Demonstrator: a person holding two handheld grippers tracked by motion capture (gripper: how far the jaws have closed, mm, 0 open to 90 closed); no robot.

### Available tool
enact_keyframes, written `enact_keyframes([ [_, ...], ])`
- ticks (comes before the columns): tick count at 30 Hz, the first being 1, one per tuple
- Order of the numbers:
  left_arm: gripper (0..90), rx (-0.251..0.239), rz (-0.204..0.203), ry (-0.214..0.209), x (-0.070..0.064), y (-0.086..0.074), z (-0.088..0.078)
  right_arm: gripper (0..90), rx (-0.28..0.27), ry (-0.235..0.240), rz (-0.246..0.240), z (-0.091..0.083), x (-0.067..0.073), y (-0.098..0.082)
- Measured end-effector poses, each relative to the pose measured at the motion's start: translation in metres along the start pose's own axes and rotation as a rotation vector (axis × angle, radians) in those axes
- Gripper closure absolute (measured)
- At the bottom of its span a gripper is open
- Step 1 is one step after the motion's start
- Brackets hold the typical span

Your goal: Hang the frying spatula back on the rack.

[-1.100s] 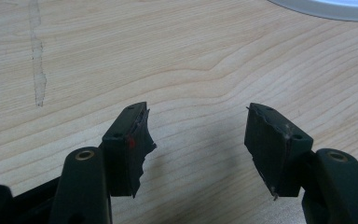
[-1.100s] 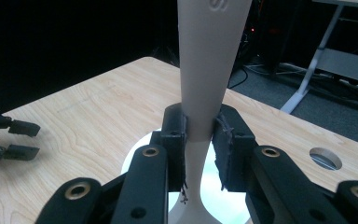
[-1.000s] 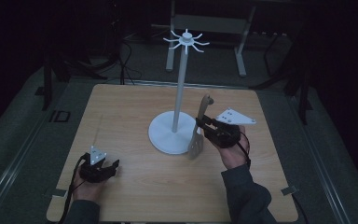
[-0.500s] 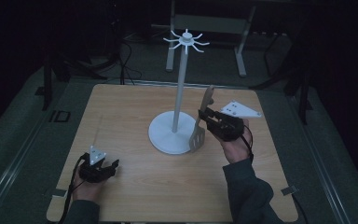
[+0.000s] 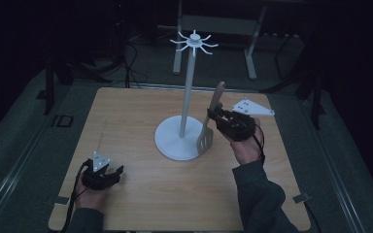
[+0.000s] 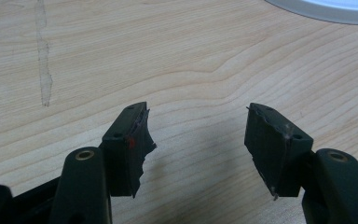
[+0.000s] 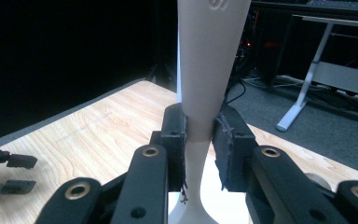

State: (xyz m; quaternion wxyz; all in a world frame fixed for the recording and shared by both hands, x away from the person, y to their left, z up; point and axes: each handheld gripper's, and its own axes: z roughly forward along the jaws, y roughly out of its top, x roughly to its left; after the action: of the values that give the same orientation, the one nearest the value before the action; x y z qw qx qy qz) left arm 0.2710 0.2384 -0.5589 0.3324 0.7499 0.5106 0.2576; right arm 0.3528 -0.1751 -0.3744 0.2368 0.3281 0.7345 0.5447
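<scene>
The spatula (image 5: 211, 121) stands upright over the surface's (image 5: 126, 121) right half, handle pinched in the right hand-held gripper (image 5: 213, 116), beside the white hook stand (image 5: 188, 92). Raise it straight and clear of the pole. The left hand-held gripper (image 5: 111, 174) rests open near the front-left corner.

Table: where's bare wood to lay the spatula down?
The table is bare left of the white stand, between its base and the left gripper, and along the near edge between the forearms. It is tight on the right, where the right gripper holds the spatula beside the base.
</scene>
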Motion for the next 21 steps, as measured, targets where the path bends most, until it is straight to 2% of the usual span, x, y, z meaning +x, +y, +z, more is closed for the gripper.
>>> enact_keyframes([
  [13,40.1,0.0,0.0,0.0,0.0,0.0,0.0,75.0,-0.003,0.014,0.011,0.002,-0.006,0.013],
  [21,40.0,0.001,0.0,0.0,0.0,0.0,0.0,75.0,0.01,0.012,-0.005,0.006,-0.007,0.02],
])
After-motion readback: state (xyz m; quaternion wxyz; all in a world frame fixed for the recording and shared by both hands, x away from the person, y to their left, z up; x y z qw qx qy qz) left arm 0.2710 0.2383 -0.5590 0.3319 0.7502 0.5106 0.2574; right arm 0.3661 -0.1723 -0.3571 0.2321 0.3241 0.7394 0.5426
